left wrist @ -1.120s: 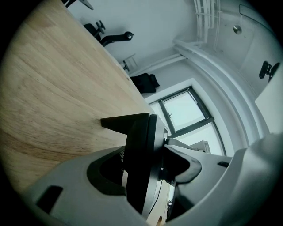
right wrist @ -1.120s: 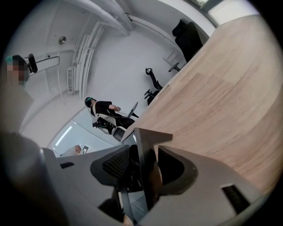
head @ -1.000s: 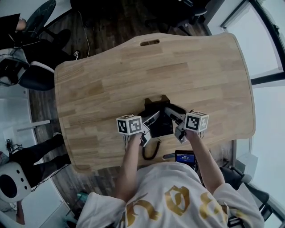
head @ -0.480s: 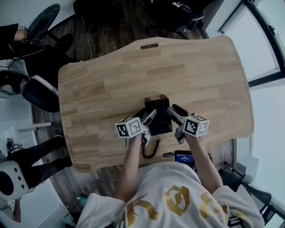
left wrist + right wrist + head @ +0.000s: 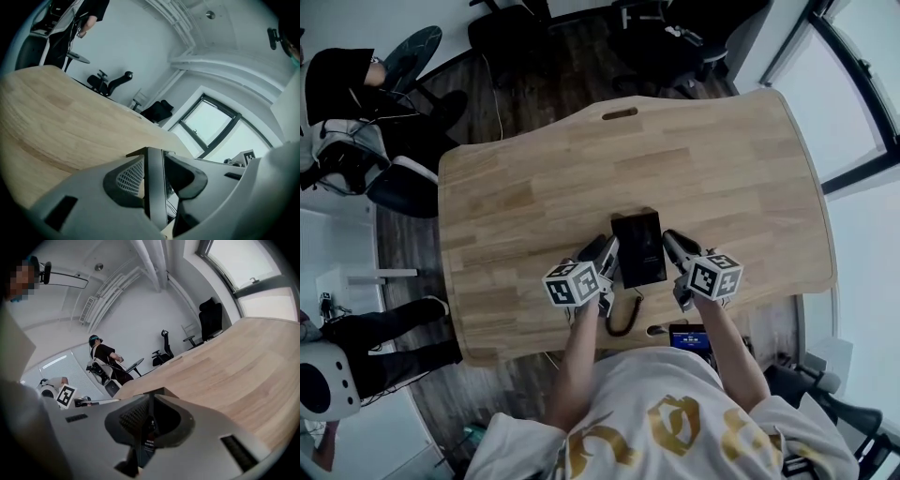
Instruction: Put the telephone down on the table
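Change since the earlier frame: the telephone (image 5: pixel 638 248) has shifted from a broken dark outline with a raised notch at its far end to one plain black rectangle, long side running away from the person. Both marker cubes have dropped slightly lower in the frame.

Item 1, telephone. Lower centre of the head view, over the near part of the wooden surface (image 5: pixel 722 169). Whether it rests on the wood or is held just above it cannot be told.

Item 2, left tool (image 5: pixel 602 255). At the telephone's left long edge, lower centre-left. In the left gripper view its jaws are pressed onto a thin dark slab, the telephone's edge (image 5: pixel 154 187), standing upright between the pads.

Item 3, right tool (image 5: pixel 673 246). At the telephone's right long edge, directly across from the left tool. In the right gripper view its jaws pinch the same thin dark edge (image 5: pixel 146 437), which carries small print too fine to read.

Item 4, coiled cord (image 5: pixel 623 319). Black, curling from the telephone's near end to the surface's near rim, between the two forearms.
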Demonstrator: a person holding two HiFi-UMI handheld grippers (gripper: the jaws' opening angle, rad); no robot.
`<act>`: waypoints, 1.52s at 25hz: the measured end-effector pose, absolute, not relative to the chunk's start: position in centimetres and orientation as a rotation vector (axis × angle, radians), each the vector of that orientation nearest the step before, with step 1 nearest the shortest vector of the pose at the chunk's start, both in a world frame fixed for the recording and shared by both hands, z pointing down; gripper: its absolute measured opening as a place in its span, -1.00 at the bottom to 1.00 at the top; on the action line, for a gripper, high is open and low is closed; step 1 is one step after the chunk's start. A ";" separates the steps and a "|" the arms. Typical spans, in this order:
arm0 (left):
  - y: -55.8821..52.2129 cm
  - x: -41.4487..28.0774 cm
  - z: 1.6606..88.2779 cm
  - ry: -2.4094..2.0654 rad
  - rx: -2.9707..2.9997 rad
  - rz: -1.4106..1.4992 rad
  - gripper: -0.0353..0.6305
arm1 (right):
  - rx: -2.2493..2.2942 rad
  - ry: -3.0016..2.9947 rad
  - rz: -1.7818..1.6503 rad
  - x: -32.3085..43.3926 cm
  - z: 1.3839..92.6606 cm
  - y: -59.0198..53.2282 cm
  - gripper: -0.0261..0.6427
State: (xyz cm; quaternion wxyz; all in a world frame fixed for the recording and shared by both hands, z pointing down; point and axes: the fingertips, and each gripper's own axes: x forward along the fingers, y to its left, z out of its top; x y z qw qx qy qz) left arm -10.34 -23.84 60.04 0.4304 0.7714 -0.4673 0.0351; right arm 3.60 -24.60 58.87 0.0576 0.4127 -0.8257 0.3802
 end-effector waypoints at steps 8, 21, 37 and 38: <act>-20.9 -9.8 56.1 -1.204 2.043 0.094 -0.86 | 1.282 -2.592 1.066 3.2 54.9 -21.5 -0.85; -18.5 -10.1 48.6 -1.377 2.313 0.079 -0.86 | 1.435 -2.731 0.984 4.2 48.5 -18.2 -0.87; -15.2 -9.8 47.0 -1.377 2.332 0.055 -0.86 | 1.483 -2.598 0.481 4.3 46.8 -14.7 -0.88; -15.1 -9.7 47.0 -1.377 2.332 0.055 -0.87 | 1.483 -2.599 0.463 4.3 46.7 -14.6 -0.88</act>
